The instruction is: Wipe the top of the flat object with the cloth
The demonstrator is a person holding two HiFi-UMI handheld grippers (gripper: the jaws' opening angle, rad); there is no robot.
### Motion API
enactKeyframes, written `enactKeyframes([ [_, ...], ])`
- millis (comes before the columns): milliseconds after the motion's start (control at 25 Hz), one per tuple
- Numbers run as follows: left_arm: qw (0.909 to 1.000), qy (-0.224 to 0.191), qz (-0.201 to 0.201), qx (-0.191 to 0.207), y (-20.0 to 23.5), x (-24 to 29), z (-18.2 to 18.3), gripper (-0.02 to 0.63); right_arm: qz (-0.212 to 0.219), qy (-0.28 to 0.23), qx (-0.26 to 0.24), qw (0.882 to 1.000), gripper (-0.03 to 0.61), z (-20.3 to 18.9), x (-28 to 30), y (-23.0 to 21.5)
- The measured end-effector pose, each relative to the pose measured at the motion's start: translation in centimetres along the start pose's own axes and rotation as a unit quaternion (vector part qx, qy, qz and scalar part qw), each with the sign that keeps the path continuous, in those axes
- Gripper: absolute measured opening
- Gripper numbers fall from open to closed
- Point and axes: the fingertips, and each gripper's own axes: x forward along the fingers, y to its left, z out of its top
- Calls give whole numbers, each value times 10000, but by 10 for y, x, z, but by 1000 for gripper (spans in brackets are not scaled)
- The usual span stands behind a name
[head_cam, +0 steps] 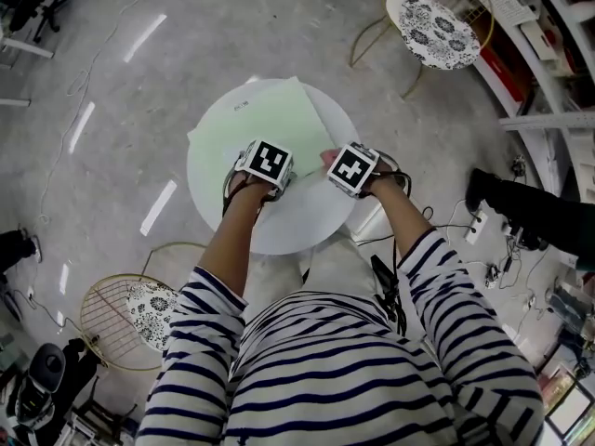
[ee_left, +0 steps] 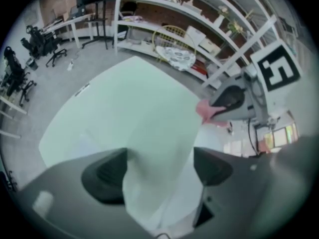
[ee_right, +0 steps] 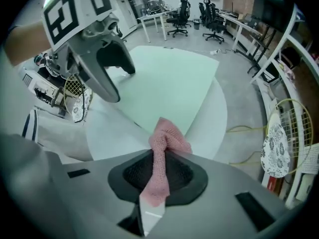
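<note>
A pale green flat sheet (head_cam: 260, 124) lies on a round white table (head_cam: 307, 226), overhanging its far left edge. My left gripper (head_cam: 267, 167) is at the sheet's near edge. In the left gripper view (ee_left: 159, 171) its jaws stand wide apart, open, with the sheet's near corner (ee_left: 149, 148) running between them. My right gripper (head_cam: 349, 169) is just to the right, shut on a pink knitted cloth (ee_right: 164, 143). The cloth's free end bunches out over the sheet's near right edge (ee_right: 169, 78). The cloth (ee_left: 205, 111) also shows in the left gripper view.
A gold wire chair with a patterned seat (head_cam: 435, 28) stands beyond the table, another (head_cam: 125, 319) at the near left. Shelving (head_cam: 548, 45) runs along the right. Cables and a power strip (head_cam: 479, 223) lie on the floor, near a dark shoe (head_cam: 521, 207).
</note>
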Motion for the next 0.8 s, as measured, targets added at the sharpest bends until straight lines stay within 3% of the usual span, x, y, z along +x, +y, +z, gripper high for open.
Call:
enactKeyframes([
  [200, 9994, -56, -326, -89, -18, 3, 9, 417, -615, -17, 103, 9981, 51, 10, -5, -52],
  [440, 9986, -101, -526, -43, -31, 7, 25, 377, -918, -606, 357, 9933, 51, 44, -8, -102],
  [640, 9984, 22, -272, 500, -23, 8, 27, 324, -823, -1033, 480, 9901, 51, 61, -8, -108],
  [720, 9981, 62, -238, 573, -18, 8, 27, 270, -593, -1064, 595, 9908, 51, 56, -4, -99],
  [800, 9980, 128, -247, 571, -16, 8, 26, 265, -382, -1101, 698, 9907, 51, 51, 1, -88],
])
